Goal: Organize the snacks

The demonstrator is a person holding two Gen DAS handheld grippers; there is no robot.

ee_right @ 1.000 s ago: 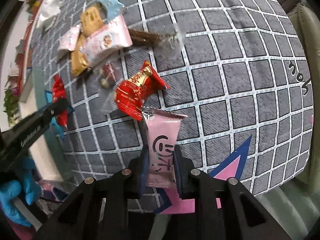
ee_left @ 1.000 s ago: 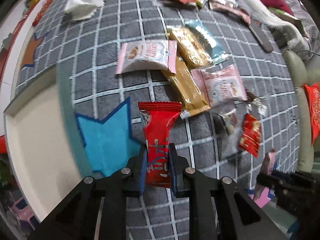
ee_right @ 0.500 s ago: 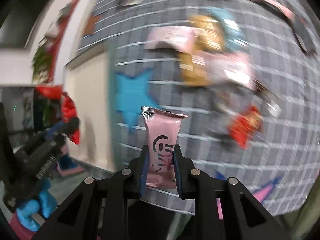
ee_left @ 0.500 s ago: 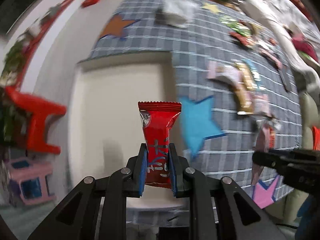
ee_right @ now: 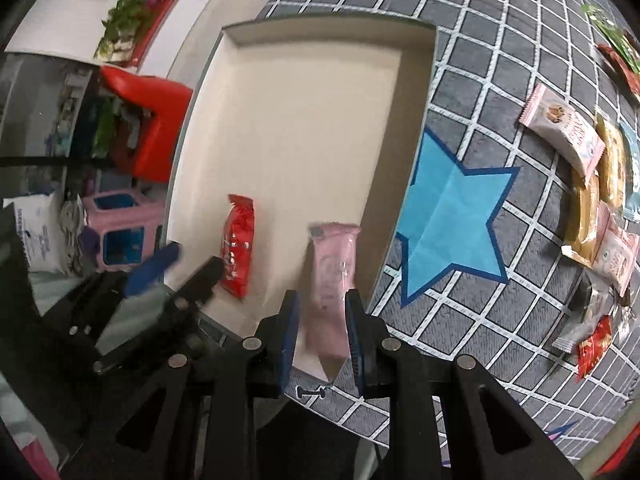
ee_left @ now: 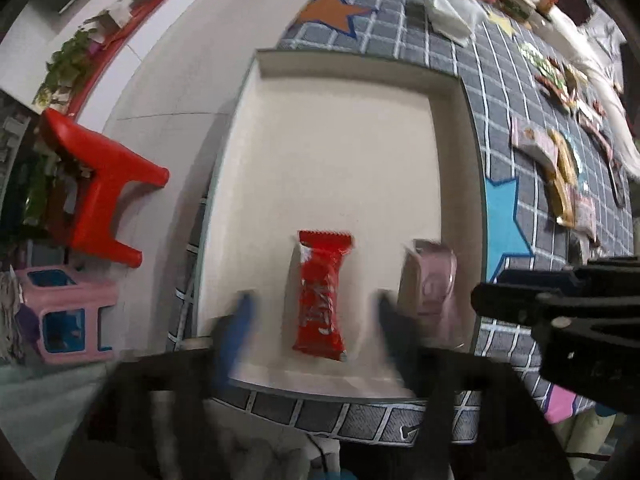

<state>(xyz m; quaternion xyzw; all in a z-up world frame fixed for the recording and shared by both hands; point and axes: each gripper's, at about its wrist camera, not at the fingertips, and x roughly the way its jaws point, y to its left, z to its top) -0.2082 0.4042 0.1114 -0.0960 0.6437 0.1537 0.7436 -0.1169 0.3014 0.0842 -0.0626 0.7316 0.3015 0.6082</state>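
Note:
A red snack packet lies in the cream tray near its front edge; it also shows in the right wrist view. My left gripper is open, its blurred fingers wide on either side of the red packet. A pink snack packet sits in the tray's front right corner, also seen in the left wrist view. My right gripper is open, its blue pads apart from the pink packet between them.
Several loose snacks lie on the grey checked mat to the right, past a blue star. A red stool and a pink stool stand left of the tray. White tissue lies at the far end.
Both grippers swung from the mat over to the tray and opened. The red and pink packets left the fingers and now lie in the tray.

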